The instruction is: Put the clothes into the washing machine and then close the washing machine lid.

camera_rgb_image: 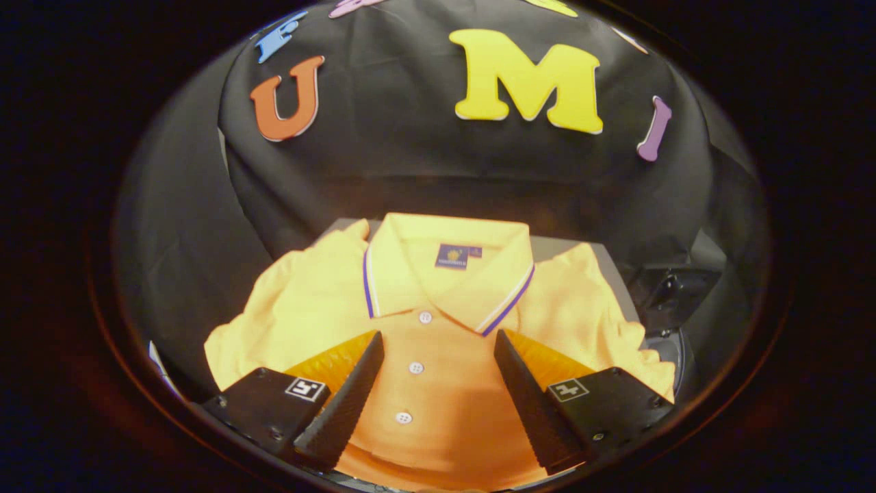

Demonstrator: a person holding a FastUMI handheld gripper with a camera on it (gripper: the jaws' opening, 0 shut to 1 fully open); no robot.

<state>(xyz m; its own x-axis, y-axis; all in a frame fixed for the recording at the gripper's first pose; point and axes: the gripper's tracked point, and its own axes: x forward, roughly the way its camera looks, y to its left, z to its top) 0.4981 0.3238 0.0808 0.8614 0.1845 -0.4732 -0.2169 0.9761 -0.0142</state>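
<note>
Tool (438, 339) spread wide over polo shirt (438, 383) — untouched.

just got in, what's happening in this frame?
A handheld gripper hangs open over a folded yellow polo shirt, its fingers spread to either side of the button placket. Nothing is gripped yet. The shirt lies collar away from the gripper on a grey surface, with the booth's black cloth wall behind. A dark block sits just beyond the shirt's edge on one side. Looks like the pickup is about to start.
</note>
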